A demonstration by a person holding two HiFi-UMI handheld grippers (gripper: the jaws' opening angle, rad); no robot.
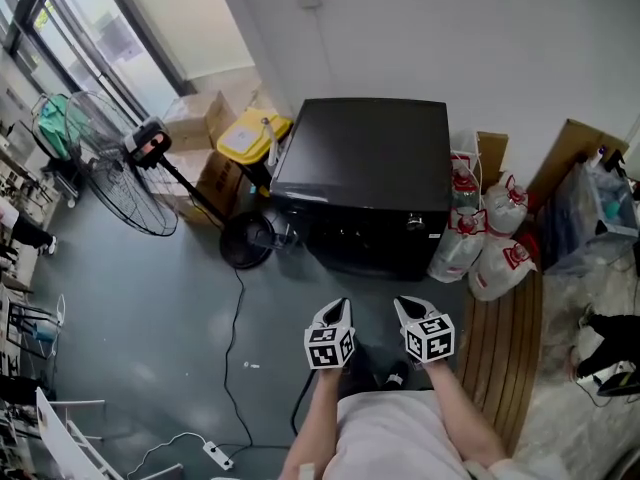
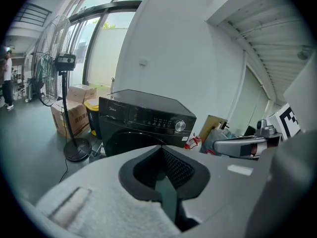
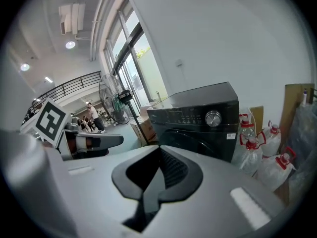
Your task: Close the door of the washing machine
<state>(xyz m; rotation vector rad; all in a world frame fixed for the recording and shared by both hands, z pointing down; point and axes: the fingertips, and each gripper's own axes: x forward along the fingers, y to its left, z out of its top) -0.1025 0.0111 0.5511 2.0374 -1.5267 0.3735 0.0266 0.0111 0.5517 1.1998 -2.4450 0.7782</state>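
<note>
A black front-loading washing machine (image 1: 365,163) stands against the white wall. Its round door (image 2: 130,139) looks flush with the front in both gripper views, below the control panel and silver knob (image 3: 213,118). Both grippers hover side by side a short way in front of it, pointing at it and slightly down. My left gripper (image 1: 340,308) is shut, its jaws (image 2: 166,182) meeting with nothing between them. My right gripper (image 1: 405,306) is shut and empty too (image 3: 154,175). Neither touches the machine.
A standing fan (image 1: 130,173) and its round base (image 1: 247,240) sit left of the machine, beside a yellow bin (image 1: 250,133) and cardboard boxes (image 1: 195,118). Water jugs (image 1: 480,238) crowd its right side. Wooden slats (image 1: 505,348) lie at right. A cable and power strip (image 1: 218,455) cross the floor.
</note>
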